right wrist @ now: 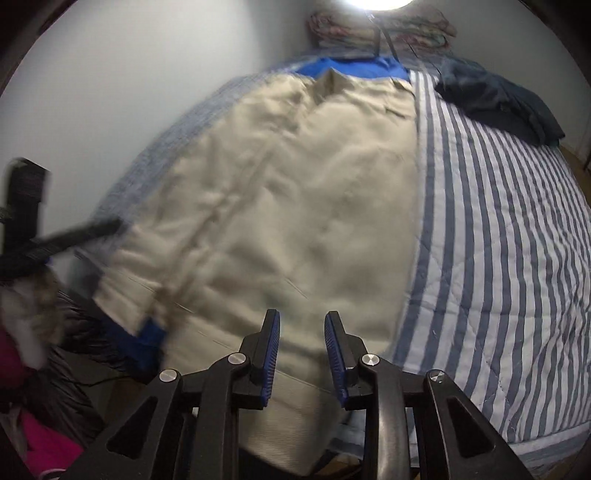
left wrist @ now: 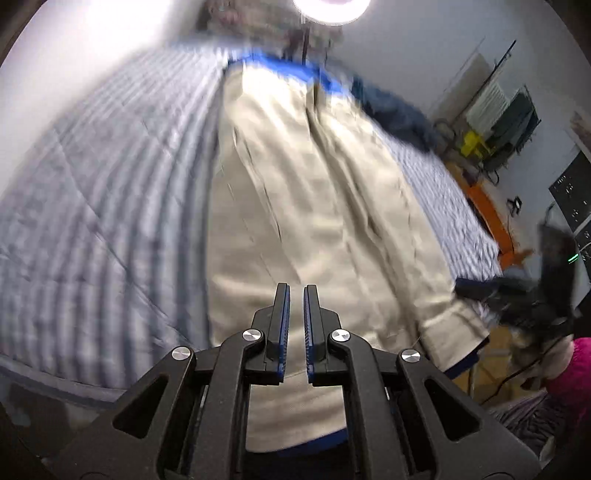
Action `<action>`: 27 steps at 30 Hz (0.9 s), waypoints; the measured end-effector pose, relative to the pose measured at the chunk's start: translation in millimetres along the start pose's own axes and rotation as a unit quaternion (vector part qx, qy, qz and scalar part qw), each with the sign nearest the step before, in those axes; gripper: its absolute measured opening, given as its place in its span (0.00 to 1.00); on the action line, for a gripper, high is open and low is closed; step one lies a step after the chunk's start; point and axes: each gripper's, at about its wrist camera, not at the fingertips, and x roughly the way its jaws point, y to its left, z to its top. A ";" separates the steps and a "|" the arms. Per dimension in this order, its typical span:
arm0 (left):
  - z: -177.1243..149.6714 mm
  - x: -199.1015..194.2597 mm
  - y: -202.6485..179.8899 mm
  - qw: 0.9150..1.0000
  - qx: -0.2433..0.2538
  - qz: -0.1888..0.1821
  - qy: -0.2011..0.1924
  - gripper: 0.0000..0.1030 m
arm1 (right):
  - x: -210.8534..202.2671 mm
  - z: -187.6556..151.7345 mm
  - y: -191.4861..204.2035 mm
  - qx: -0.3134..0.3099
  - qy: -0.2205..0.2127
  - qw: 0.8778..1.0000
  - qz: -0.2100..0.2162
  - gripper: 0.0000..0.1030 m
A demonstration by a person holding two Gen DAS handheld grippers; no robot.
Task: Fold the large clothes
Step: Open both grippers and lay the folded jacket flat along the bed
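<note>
1. A large beige garment point(right wrist: 280, 206) with a bright blue lining point(right wrist: 351, 68) lies spread lengthwise on a bed covered by a blue-and-white striped quilt point(right wrist: 498, 240); its collar end points towards the far wall
2. The blue lining shows past the garment's far edge and again at a near corner on the left of the right wrist view
3. The left tool point(left wrist: 296, 291) hovers over the near end of the garment; its blue-padded jaws are all but closed, with only a thin slit between them and no fabric inside
4. The right tool point(right wrist: 302, 317) hangs over the near part of the garment, close to its right edge; its jaws stand partly apart with nothing between them
5. A dark navy piece of clothing point(right wrist: 498, 99) lies crumpled on the quilt near the far right corner, apart from the beige garment
6. Folded patterned bedding point(right wrist: 384, 29) is stacked at the head of the bed, under a bright round lamp point(left wrist: 332, 7)
7. Both views are blurred
</note>
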 end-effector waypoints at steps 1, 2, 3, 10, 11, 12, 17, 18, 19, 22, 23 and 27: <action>-5.6 18.6 2.0 0.999 -0.013 -0.019 0.030 0.04 | -2.6 6.4 2.7 0.001 -0.002 1.000 0.015 0.28; -16.0 32.2 1.0 0.998 -0.024 -0.041 0.051 0.04 | -0.6 5.4 7.9 0.003 -0.002 1.000 0.028 0.31; -23.4 37.9 -3.4 0.998 -0.019 -0.044 0.051 0.03 | 0.0 7.2 12.7 0.006 -0.002 0.999 0.041 0.31; -29.5 23.3 -7.7 0.996 -0.002 -0.079 0.045 0.03 | 36.1 21.4 45.6 0.027 0.044 0.992 0.118 0.51; -30.4 17.4 -7.1 0.996 -0.002 -0.081 0.040 0.03 | 39.5 18.7 46.7 0.031 0.053 0.991 0.121 0.51; -32.2 6.4 -5.7 0.996 0.000 -0.082 0.029 0.03 | 45.8 17.2 49.1 0.036 0.063 0.989 0.127 0.51; -30.3 -30.2 6.6 0.998 -0.006 -0.059 -0.019 0.03 | 67.0 10.8 57.6 0.048 0.094 0.984 0.145 0.55; -29.4 -34.4 10.3 0.998 -0.006 -0.049 -0.027 0.03 | 69.4 11.5 58.9 0.054 0.096 0.983 0.149 0.57; -28.4 -36.2 14.0 0.999 -0.008 -0.040 -0.032 0.03 | 71.3 13.0 59.8 0.060 0.096 0.981 0.155 0.57; -27.2 -29.2 22.0 0.999 -0.019 -0.026 -0.024 0.03 | 69.6 17.5 64.2 0.077 0.089 0.980 0.161 0.55; -28.7 -25.1 23.2 0.999 -0.018 -0.025 -0.013 0.04 | 67.9 17.9 66.2 0.077 0.085 0.980 0.160 0.54; -39.3 -8.7 20.1 1.000 -0.016 -0.023 0.010 0.03 | 77.2 13.7 80.1 0.049 0.110 0.982 0.144 0.55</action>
